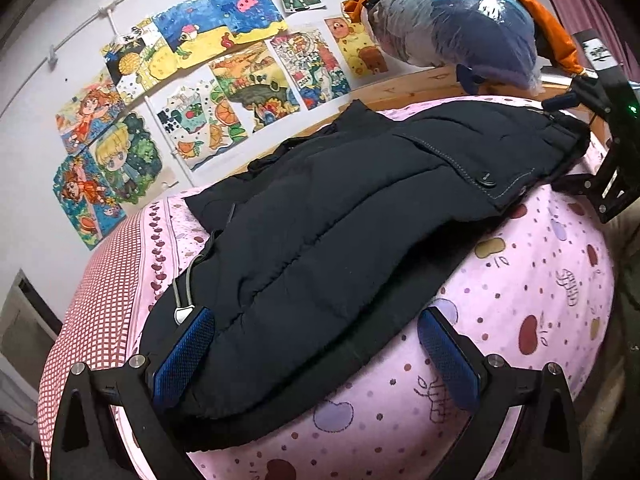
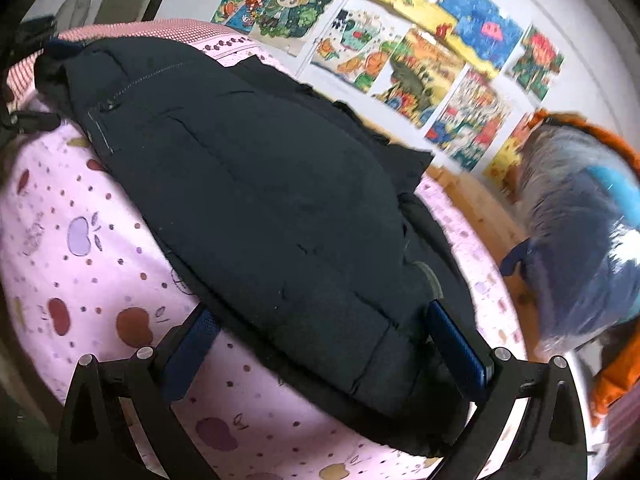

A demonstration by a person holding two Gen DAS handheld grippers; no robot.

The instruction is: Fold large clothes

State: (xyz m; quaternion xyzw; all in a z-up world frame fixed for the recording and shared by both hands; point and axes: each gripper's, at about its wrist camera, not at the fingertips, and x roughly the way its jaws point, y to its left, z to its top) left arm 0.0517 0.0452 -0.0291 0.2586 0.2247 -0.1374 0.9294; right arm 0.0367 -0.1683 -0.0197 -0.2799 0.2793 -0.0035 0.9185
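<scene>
1. Nearest the left wrist camera: left gripper (image 1: 316,352), blue pads spread wide, near end of the dark padded jacket (image 1: 340,216) lying between them; left pad (image 1: 184,356) pressed against the jacket's edge, right pad (image 1: 448,356) over the bedsheet just beside the hem. Not closed on the fabric.
2. Beside the left pad: a cord with a pale toggle (image 1: 182,314) resting on the jacket's near left corner.
3. Spread lengthwise across the pink bedsheet (image 1: 540,280) printed with apples and dots: the jacket, quilted seams running along it, a flap pocket with a dark snap (image 1: 486,178) toward the far right.
4. At the far right end of the jacket in the left view: right gripper (image 1: 576,100), black frame partly visible, one blue pad at the fabric's far edge.
5. Nearest the right wrist camera: right gripper (image 2: 320,344), also opened wide, straddling the other end of the jacket (image 2: 260,200); left pad (image 2: 196,340) over the sheet (image 2: 80,260) at the jacket's side, right pad (image 2: 456,344) against the dark fabric. No pinch visible.
6. Far left in the right view: left gripper (image 2: 28,80), dark and partly hidden at the jacket's far end.
7. Along the far side: a wooden bed rail (image 1: 420,80), a blue plush wrapped in clear plastic (image 1: 460,24) with orange cloth (image 1: 540,20) over it.
8. On the white wall behind: a cluster of colourful drawings (image 1: 180,80).
9. Left of the sheet: a red-and-white checked cover (image 1: 92,300).
</scene>
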